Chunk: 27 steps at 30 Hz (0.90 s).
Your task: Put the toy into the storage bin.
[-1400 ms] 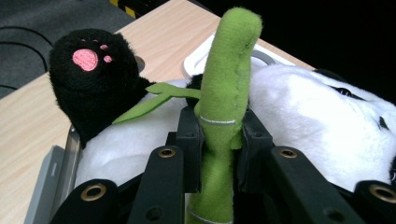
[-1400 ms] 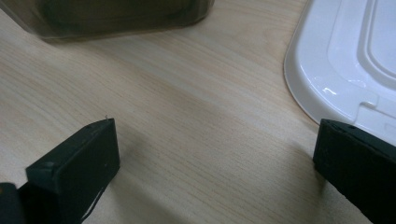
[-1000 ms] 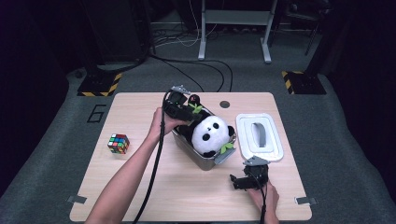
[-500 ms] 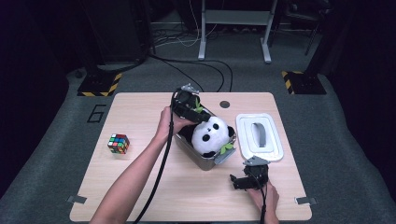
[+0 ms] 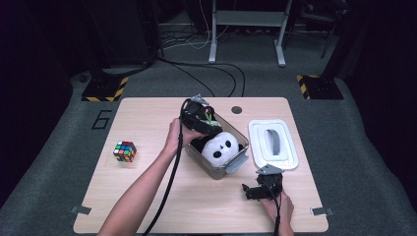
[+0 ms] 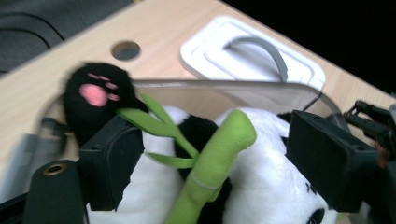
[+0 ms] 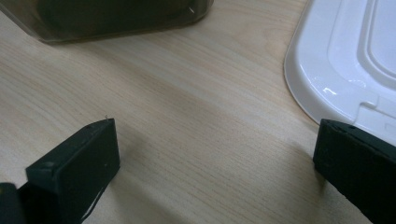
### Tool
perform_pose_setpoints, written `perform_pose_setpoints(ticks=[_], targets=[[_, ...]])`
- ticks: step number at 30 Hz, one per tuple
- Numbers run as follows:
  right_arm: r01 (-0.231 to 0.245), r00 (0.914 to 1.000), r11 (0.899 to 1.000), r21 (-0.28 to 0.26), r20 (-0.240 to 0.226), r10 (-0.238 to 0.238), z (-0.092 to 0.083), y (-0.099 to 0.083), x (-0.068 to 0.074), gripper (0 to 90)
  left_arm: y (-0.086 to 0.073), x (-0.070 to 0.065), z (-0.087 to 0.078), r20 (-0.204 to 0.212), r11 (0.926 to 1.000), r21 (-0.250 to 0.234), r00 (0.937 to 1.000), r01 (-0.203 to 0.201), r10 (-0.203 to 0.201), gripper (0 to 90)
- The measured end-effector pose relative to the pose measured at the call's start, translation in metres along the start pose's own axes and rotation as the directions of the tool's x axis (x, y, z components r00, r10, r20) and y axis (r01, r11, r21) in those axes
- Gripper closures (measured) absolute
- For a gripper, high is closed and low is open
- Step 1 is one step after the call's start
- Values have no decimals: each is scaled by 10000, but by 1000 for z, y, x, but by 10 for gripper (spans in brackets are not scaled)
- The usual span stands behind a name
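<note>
The panda plush point(image 5: 220, 149) lies in the clear bin point(image 5: 240, 158) at mid-table, its lower body hidden under the left gripper point(image 5: 202, 119). That gripper's jaws, which have just been opening, stand apart around the plush's green bamboo stalk point(image 6: 211, 163) without pressing it; the black paw point(image 6: 91, 95) is blurred. The right gripper point(image 5: 256, 190) rests open near the table's point(image 5: 147, 196) front edge, beside the white lid point(image 5: 273, 144), which its own view cuts off.

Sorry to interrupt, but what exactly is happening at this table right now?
A person is packing a plush panda into a clear box. The left gripper is over the panda, its jaws having just been opening, either side of the toy's green bamboo stalk without pressing it. The right gripper rests open on the table beside the white lid, which is not yet on.
</note>
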State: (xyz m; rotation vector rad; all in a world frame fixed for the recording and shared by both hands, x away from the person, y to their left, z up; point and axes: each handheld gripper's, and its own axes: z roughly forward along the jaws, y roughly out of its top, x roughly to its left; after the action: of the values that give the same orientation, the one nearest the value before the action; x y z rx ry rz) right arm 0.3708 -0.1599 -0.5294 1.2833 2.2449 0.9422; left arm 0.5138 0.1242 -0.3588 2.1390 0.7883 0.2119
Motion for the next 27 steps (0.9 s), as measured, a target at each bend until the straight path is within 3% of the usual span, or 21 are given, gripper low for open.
perform_pose_setpoints(ticks=[2,6,8,9,10,12,13,15,18,24,26,27], targets=[[8,10000,10000,3,-6,-8,0,0,0,0,-1,7,1,-329,9995,293,9994,79,-69,235],[30,10000,10000,0,-9,-30,0,0,0,0,-7,17,19,17,9928,1028,9981,612,-617,327],[25,10000,10000,-2,-6,-25,0,0,0,0,-9,15,30,-171,9878,1485,9988,471,-451,362],[35,10000,10000,2,-12,-35,0,0,0,0,-10,16,36,-390,9835,1711,9979,585,-526,378],[79,10000,10000,19,-7,-79,0,0,0,0,-12,16,41,-480,9804,1731,9950,947,-876,396],[70,10000,10000,34,-25,-70,0,0,0,0,-16,22,46,-382,9714,2195,9957,903,-840,407],[77,10000,10000,14,-2,-77,0,0,-1,0,-17,22,47,-328,9698,2155,9934,1143,-1098,408],[59,10000,10000,18,-9,-59,0,0,0,0,-15,22,45,-367,9722,2159,9958,904,-844,405],[64,10000,10000,35,-30,-64,0,0,0,0,-10,18,35,-283,9782,1860,9956,927,-890,333],[26,10000,10000,1,-12,-26,0,0,0,0,-2,-4,4,-193,9968,527,9980,609,-599,193],[9,10000,10000,2,-8,-9,0,0,0,0,0,-10,2,26,9974,499,9986,519,-521,175],[2,10000,10000,1,-1,-2,0,0,0,0,0,-14,6,91,9965,750,9993,361,-369,171]])
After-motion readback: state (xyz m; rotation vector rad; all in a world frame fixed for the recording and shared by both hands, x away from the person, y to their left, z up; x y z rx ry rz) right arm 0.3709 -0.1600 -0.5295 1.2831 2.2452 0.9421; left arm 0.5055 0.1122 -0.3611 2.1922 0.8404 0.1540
